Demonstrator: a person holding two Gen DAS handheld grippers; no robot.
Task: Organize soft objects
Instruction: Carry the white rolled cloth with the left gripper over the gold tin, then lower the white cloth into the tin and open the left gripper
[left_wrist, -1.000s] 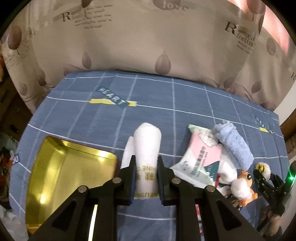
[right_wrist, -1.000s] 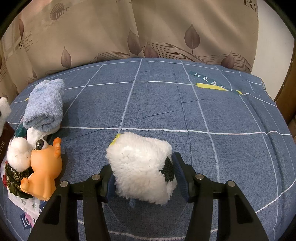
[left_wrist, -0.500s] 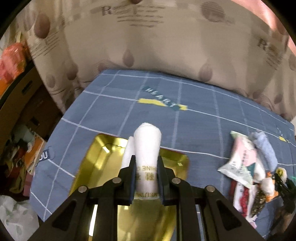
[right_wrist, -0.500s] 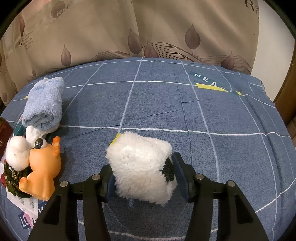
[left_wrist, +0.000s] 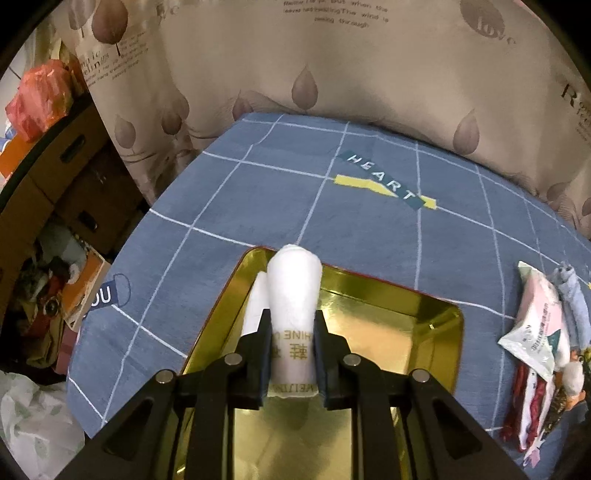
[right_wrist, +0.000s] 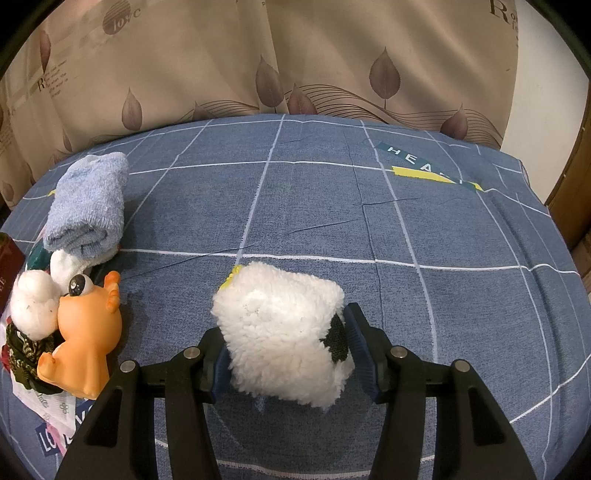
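Clutter (orange toy (right_wrist: 83, 343), blue towel (right_wrist: 88, 206)) lies left of the right tool (right_wrist: 284, 350) clenching a fleece bundle (right_wrist: 280, 332); the left tool (left_wrist: 291, 347) grips a white roll (left_wrist: 293, 295).

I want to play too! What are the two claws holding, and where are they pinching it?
The left claw pinches a rolled white towel near its printed lower end, above the gold tray. The right claw squeezes a fluffy white toy by its sides.

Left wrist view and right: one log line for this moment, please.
left gripper: shut on rolled white towel, above gold tray | right gripper: shut on white fleece item, over blue bedspread
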